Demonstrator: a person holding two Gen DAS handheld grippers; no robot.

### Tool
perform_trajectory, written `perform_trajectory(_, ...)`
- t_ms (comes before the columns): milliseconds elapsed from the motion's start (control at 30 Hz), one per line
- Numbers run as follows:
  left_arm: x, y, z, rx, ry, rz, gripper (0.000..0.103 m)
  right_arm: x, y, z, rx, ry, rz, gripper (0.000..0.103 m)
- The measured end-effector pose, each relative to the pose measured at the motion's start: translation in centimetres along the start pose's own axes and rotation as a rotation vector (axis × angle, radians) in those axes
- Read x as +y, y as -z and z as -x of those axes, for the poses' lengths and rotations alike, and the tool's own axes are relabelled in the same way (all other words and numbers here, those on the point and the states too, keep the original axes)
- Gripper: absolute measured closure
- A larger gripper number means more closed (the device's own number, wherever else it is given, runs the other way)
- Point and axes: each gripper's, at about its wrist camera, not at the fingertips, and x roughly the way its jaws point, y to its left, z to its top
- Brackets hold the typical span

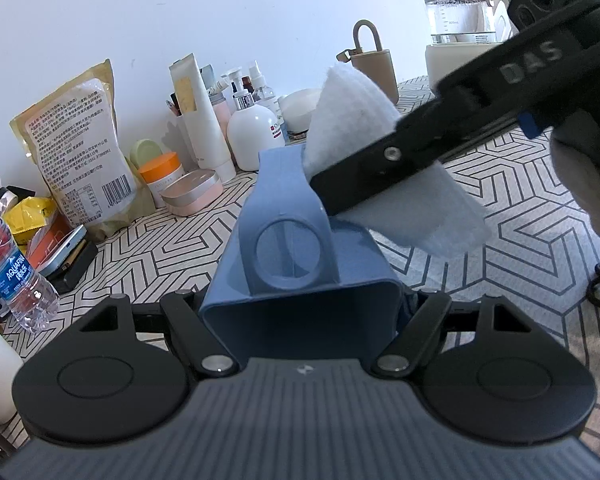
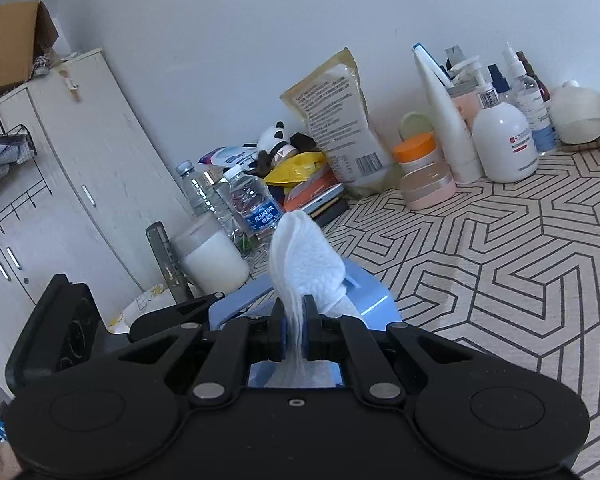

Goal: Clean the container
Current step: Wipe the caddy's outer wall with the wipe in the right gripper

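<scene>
A blue plastic container (image 1: 300, 276) with a round-holed handle lies tilted between the fingers of my left gripper (image 1: 300, 312), which is shut on its body. My right gripper (image 2: 295, 328) is shut on a folded white cloth (image 2: 304, 268). In the left wrist view the right gripper's black finger (image 1: 384, 168) comes in from the upper right and presses the cloth (image 1: 352, 120) against the container's upper part. In the right wrist view the container (image 2: 368, 300) shows just below and behind the cloth.
The patterned tablecloth (image 1: 520, 240) carries clutter along the wall: a food pouch (image 1: 80, 148), an Aquafina bottle (image 1: 16, 276), lotion bottles (image 1: 252, 132), jars (image 1: 162, 176), a beige case (image 1: 374, 64), a glass kettle (image 1: 458, 20). A white cupboard (image 2: 60, 200) stands left.
</scene>
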Motion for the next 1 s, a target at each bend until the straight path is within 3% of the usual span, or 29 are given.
perform_trajectory(200, -0.1, 0.0, 0.1, 0.002, 0.002, 0.003, 0.027, 0.3, 0.7, -0.4, 0.043, -0.145, -0.018, 0.097)
perform_trajectory(333, -0.4, 0.1, 0.2, 0.001, -0.001, -0.002, 0.027, 0.4, 0.7, -0.4, 0.044, -0.148, -0.018, 0.097)
perform_trajectory(700, -0.5, 0.1, 0.2, 0.003, -0.002, -0.002, 0.027, -1.0, 0.6, 0.7, -0.001, -0.040, -0.062, 0.097)
perform_trajectory(1000, -0.4, 0.1, 0.2, 0.003, -0.004, -0.002, 0.027, -0.7, 1.3, 0.4, 0.029, -0.165, -0.088, 0.096)
